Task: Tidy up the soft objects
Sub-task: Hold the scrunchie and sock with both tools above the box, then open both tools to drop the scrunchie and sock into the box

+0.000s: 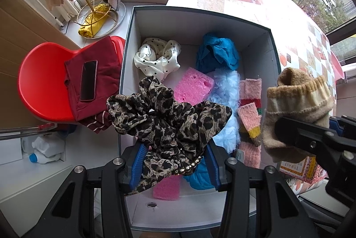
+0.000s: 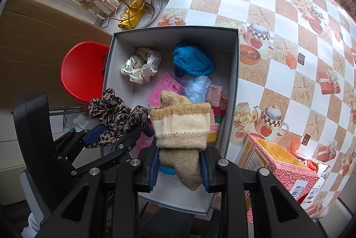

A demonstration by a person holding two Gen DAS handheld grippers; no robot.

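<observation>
My left gripper (image 1: 175,162) is shut on a leopard-print scrunchie (image 1: 164,120) and holds it above the near end of a grey cardboard box (image 1: 274,53). My right gripper (image 2: 180,168) is shut on a beige knit sock (image 2: 182,129) over the same box (image 2: 234,73). It also shows at the right of the left wrist view (image 1: 296,113). In the box lie a white polka-dot scrunchie (image 1: 155,58), a blue cloth (image 1: 217,53), a pink sponge (image 1: 193,87), pale blue fluff (image 1: 227,100) and pink striped socks (image 1: 250,115).
The box sits at the edge of a table with a checked tablecloth (image 2: 289,38). A red and yellow carton (image 2: 278,167) stands to the box's right. A red chair (image 1: 42,82) with a red cloth and a phone (image 1: 89,80) is on the left. A gold rack (image 1: 93,0) stands behind.
</observation>
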